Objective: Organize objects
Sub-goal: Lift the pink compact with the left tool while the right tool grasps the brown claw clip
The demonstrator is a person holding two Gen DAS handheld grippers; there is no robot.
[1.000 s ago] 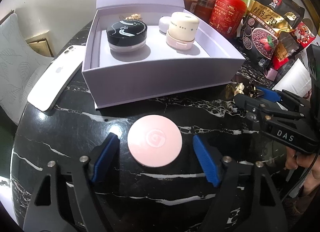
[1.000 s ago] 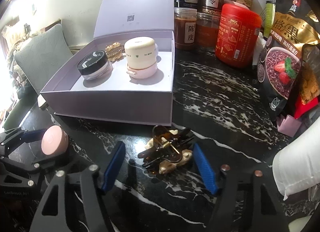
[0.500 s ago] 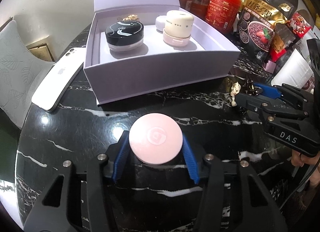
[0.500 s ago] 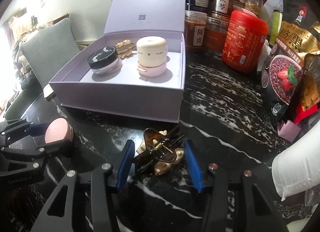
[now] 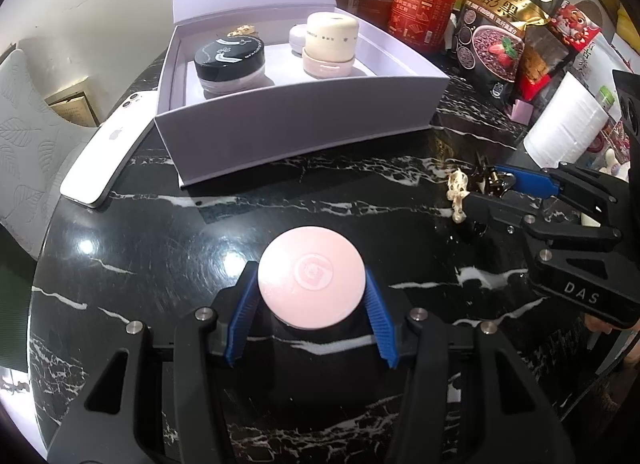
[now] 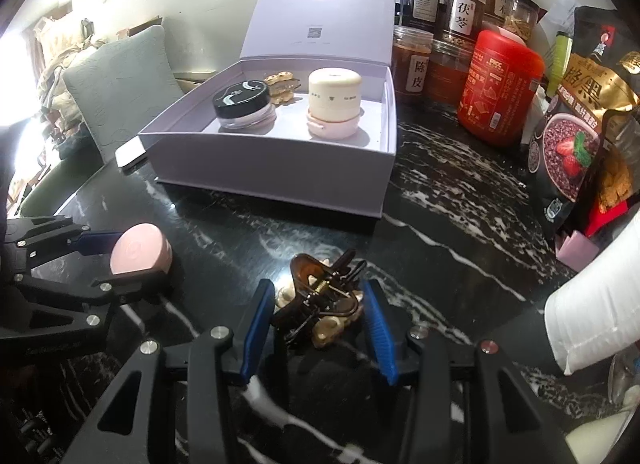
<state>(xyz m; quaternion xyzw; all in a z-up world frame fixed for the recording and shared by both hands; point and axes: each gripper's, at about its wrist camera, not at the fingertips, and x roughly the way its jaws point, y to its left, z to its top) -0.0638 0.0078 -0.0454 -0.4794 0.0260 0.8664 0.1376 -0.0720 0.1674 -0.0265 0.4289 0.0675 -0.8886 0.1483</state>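
Observation:
A round pink compact [image 5: 311, 282] sits between the blue pads of my left gripper [image 5: 310, 304], which is shut on it just above the black marble table [image 5: 160, 264]. In the right wrist view the same compact [image 6: 140, 250] shows at the far left. My right gripper [image 6: 316, 312] is closing on a brown hair clip with pearly trim [image 6: 320, 292], and both pads touch its sides. The left wrist view shows that clip [image 5: 458, 192] at the right gripper's [image 5: 484, 188] tips. Behind stands an open lilac box [image 5: 300, 128] holding a black-lidded jar [image 5: 229, 54] and a cream jar [image 5: 330, 40].
A white phone [image 5: 108, 148] lies left of the box. A gold clip [image 6: 282, 82] rests inside the box at the back. A red canister [image 6: 500, 84], several labelled jars [image 6: 464, 12], snack bags [image 5: 496, 40] and a white paper roll [image 5: 568, 120] crowd the right side.
Both grippers closed from wide open: the left onto the pink compact, the right onto the hair clip. Both views have shifted a little back from the box.

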